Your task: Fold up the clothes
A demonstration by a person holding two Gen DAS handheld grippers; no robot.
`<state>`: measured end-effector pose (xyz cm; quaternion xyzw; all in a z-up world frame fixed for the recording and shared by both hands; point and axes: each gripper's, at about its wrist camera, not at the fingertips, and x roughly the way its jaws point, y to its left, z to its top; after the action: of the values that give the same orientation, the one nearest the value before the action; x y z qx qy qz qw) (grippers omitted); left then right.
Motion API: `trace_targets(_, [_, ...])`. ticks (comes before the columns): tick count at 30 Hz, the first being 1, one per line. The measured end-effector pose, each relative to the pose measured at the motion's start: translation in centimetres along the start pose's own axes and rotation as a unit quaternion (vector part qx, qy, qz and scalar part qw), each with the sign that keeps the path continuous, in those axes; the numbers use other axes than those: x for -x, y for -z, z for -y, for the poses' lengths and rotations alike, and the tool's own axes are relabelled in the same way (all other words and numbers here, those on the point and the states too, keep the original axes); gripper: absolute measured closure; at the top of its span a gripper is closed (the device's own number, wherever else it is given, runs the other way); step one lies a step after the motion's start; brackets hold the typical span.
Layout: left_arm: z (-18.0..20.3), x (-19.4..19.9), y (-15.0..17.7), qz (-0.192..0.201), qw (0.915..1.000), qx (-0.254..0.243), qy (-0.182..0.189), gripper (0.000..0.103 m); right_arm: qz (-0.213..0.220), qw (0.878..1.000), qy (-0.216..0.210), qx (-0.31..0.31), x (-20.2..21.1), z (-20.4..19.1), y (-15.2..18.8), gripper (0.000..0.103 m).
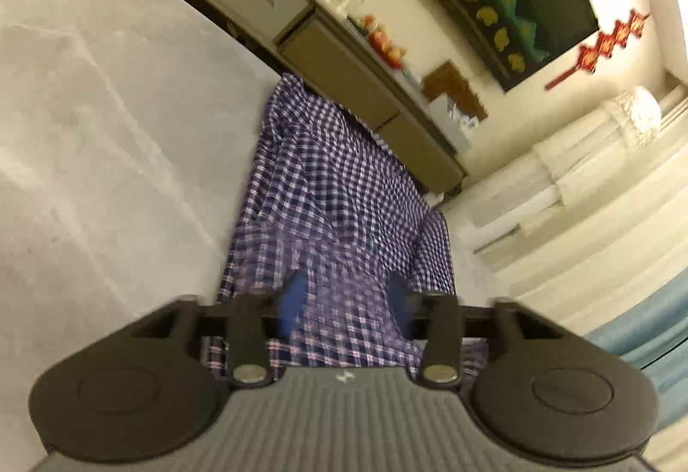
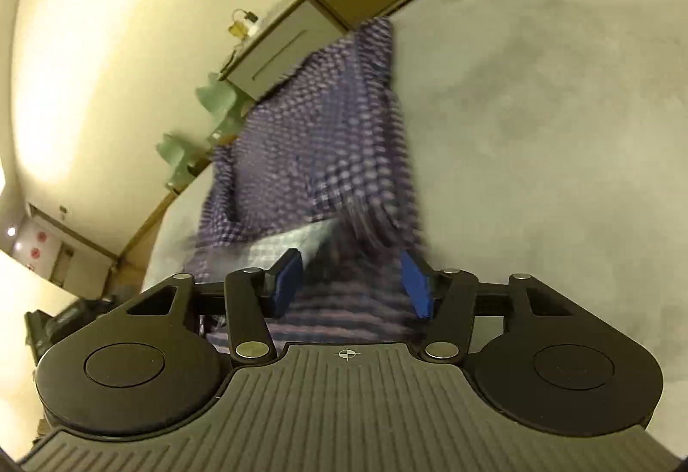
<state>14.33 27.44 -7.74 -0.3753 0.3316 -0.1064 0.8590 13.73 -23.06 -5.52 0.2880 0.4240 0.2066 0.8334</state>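
A blue-and-white checked shirt lies rumpled on the pale grey table, reaching to the table's far edge. My left gripper hovers over its near end. The blue pads stand apart with cloth showing between them, and none of it is pinched. In the right wrist view the same shirt is blurred, with a paler inner fold near the left pad. My right gripper is open above the shirt's near end on the table, and its pads are clear of the fabric.
Behind the table runs a long sideboard with drawers, glassware and a fruit plate on top. Pale curtains hang to the right. Green plastic chairs stand by the table's far side. A door shows far off.
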Motion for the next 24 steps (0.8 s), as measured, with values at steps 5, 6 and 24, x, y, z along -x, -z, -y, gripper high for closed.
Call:
trace_targets(5, [0.2, 0.0, 0.9, 0.002, 0.9993, -0.021, -0.031, 0.041, -0.002, 1.000, -0.018, 0.010, 2.2, 0.6, 0.5, 0.040])
trace_targets(6, [-0.1, 0.2, 1.2, -0.001, 0.9989, -0.021, -0.042, 0.041, -0.003, 1.000, -0.017, 0.021, 2.7, 0.3, 0.6, 0.036])
trace_targets(24, [0.7, 3.8, 9.3, -0.015, 0.9872, -0.110, -0.114, 0.094, -0.043, 0.975, 0.047, 0.215, 3.0, -3.7, 3.8, 0.091])
